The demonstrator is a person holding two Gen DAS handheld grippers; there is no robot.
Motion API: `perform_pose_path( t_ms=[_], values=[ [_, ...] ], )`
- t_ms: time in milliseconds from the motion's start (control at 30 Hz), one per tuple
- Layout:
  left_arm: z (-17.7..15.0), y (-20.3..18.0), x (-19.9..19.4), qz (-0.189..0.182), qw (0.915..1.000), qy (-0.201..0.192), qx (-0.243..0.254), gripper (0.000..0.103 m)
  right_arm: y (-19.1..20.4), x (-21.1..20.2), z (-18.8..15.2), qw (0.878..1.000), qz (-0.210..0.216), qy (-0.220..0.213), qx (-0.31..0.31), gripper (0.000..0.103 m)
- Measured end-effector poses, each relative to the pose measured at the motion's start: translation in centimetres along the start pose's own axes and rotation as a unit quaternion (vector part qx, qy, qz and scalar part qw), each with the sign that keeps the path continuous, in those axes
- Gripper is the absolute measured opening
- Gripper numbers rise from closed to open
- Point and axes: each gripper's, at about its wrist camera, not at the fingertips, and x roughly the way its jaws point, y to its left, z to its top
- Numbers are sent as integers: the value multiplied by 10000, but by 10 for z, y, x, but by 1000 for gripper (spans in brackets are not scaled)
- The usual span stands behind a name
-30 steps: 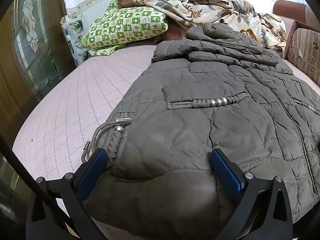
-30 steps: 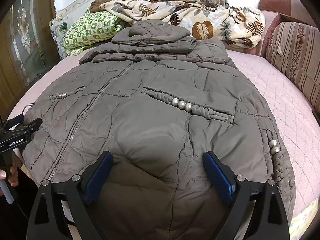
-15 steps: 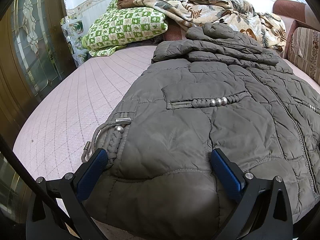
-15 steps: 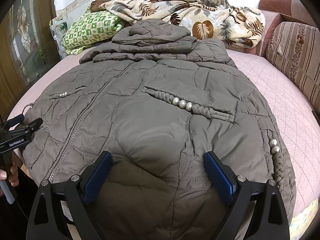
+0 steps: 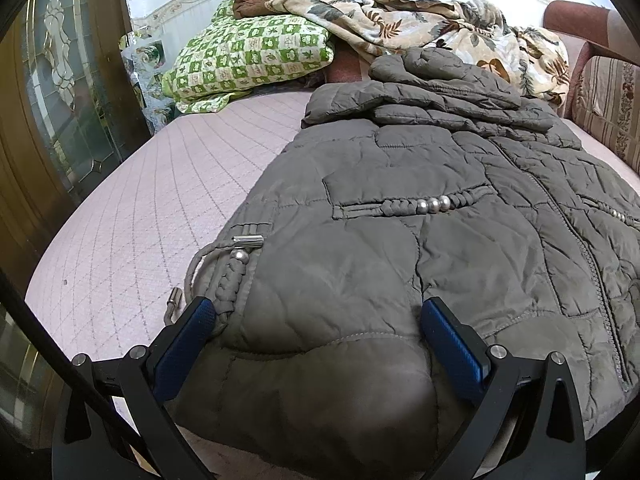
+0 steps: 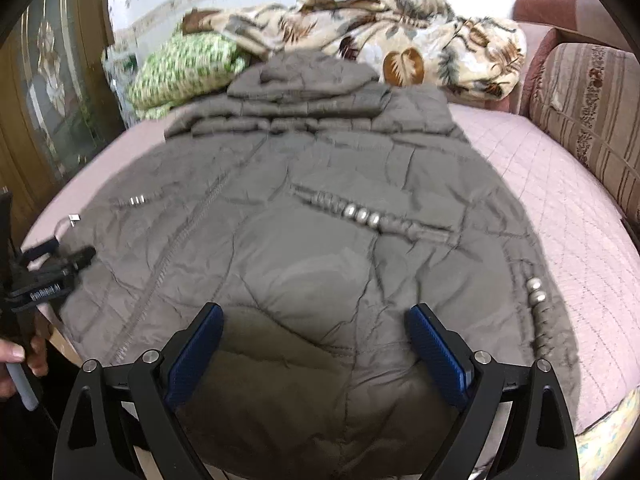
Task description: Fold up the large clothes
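Note:
A large grey-brown quilted jacket [image 5: 420,208] lies front up on the pink bed, hood at the far end, hem toward me; it also shows in the right wrist view [image 6: 320,240]. My left gripper [image 5: 316,320] is open, its blue pads straddling the hem near the jacket's left corner, beside a braided drawcord [image 5: 230,276]. My right gripper [image 6: 314,328] is open over the hem right of the zipper [image 6: 172,252]. The left gripper [image 6: 60,258] shows at the left edge of the right wrist view.
The pink quilted bed [image 5: 132,216] extends left of the jacket. A green checked pillow [image 5: 248,56] and a floral blanket [image 5: 440,32] lie at the head. A striped sofa cushion [image 6: 592,112] stands on the right. A wooden glass door [image 5: 60,100] is on the left.
The right wrist view has shifted and blurred, so the right gripper is moving a little; its jaws stay wide. The left gripper and jacket have not visibly moved.

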Motion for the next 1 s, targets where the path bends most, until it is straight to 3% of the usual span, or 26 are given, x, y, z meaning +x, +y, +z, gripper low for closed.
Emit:
perform_pose_path(
  t_ms=[133, 200, 400, 567, 700, 833, 900, 1000],
  values=[
    [3, 9, -8, 60, 9997, -166, -171, 103, -20, -17, 5, 9988, -268, -292, 288, 96],
    [4, 14, -3, 32, 9995, -44, -308, 103, -34, -21, 4, 9975, -341, -308, 535, 96],
    [3, 16, 6, 32, 9990, 214, -385, 103, -44, -11, -5, 9969, -478, 127, 605, 96],
    [10, 44, -5, -41, 9971, 155, -748, 103, -62, -32, 0, 9944, -387, -237, 957, 96],
    [9, 93, -6, -23, 9878, 331, -1525, 103, -94, -55, 1, 9850, -724, -618, 1441, 96],
    [-6, 134, 9, -392, 9653, 796, -2458, 101, -132, -61, -13, 9724, -852, -520, 2109, 96],
    [-14, 142, 15, -687, 9522, 963, -2816, 94, -150, -58, -24, 9631, -668, -389, 2579, 96],
    [-16, 139, 13, -756, 9515, 880, -2849, 87, -165, -54, -38, 9489, -212, -315, 3133, 94]
  ],
)
